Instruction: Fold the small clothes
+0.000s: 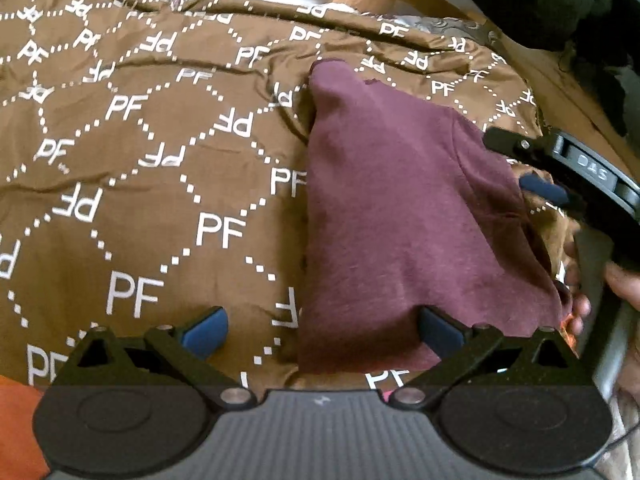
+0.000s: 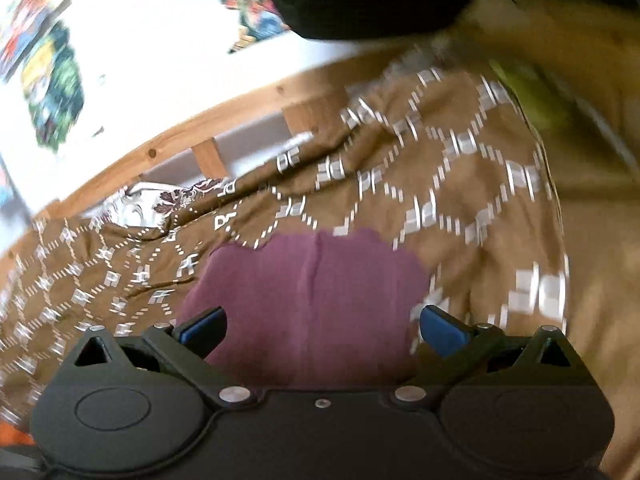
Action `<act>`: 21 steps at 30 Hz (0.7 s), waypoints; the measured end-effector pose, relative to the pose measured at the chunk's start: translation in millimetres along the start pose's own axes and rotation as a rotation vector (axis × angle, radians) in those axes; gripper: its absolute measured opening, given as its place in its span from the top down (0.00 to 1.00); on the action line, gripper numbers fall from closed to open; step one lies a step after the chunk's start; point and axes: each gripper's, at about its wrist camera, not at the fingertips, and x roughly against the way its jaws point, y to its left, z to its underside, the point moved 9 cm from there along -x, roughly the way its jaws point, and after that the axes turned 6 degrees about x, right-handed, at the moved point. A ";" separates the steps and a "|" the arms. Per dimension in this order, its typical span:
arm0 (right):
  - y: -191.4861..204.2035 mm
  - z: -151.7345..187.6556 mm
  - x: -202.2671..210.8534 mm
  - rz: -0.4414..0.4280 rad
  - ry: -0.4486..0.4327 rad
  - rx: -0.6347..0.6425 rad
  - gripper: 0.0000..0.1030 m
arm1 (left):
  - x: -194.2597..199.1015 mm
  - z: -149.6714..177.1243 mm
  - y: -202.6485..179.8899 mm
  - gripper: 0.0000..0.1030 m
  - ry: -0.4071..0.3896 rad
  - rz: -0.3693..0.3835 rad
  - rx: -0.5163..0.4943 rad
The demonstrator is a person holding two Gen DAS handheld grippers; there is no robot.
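A maroon garment (image 1: 400,216) lies folded on the brown "PF" bedspread (image 1: 160,160). My left gripper (image 1: 322,332) is open just above its near left corner, with the right fingertip (image 1: 438,330) over the cloth. My right gripper (image 1: 540,168) shows at the garment's right edge, with a blue pad close to the cloth. In the right wrist view my right gripper (image 2: 322,330) is open over the maroon garment (image 2: 312,292), which lies between its fingers. That view is blurred.
A wooden bed frame (image 2: 200,108) runs behind the bedspread (image 2: 460,184). A dark bundle (image 1: 540,0) sits at the far right. A white floral sheet (image 2: 144,204) shows under the bedspread's edge. An orange cloth (image 1: 16,420) lies at the near left.
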 end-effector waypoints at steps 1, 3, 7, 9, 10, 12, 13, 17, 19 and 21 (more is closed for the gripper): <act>-0.7 -4.2 -5.7 0.000 -0.017 0.040 0.01 | -1.4 0.1 0.8 0.00 0.003 0.002 0.005; -4.9 -8.1 -19.4 0.009 -0.007 0.083 0.01 | -2.6 -0.6 1.0 0.00 0.002 0.002 0.004; -12.0 -6.3 -36.4 -0.008 0.017 0.061 0.29 | -2.3 -1.4 -0.4 0.00 -0.017 -0.002 -0.006; -9.5 -5.3 -36.8 0.010 0.008 0.079 0.44 | -1.8 -2.2 -1.3 0.00 -0.026 -0.001 -0.011; -8.0 -5.2 -34.9 0.020 -0.002 0.101 0.53 | -1.4 -2.9 -2.1 0.00 -0.033 0.002 -0.013; -1.6 -6.8 -29.6 0.051 -0.034 0.178 0.69 | -0.3 -3.9 -3.9 0.01 -0.047 0.010 -0.018; 5.0 -7.7 -26.3 0.060 -0.057 0.240 0.78 | 0.4 -4.2 -4.7 0.01 -0.054 0.014 -0.023; 37.3 -4.4 -18.3 0.054 -0.118 0.480 0.82 | 0.6 -4.1 -8.0 0.01 -0.067 0.016 -0.039; 42.3 0.2 -22.0 0.058 -0.101 0.526 0.82 | 1.2 -3.7 -8.6 0.01 -0.070 0.024 -0.040; 34.9 0.7 -25.2 0.093 -0.084 0.517 0.82 | 1.7 -3.8 -8.3 0.01 -0.071 0.027 -0.040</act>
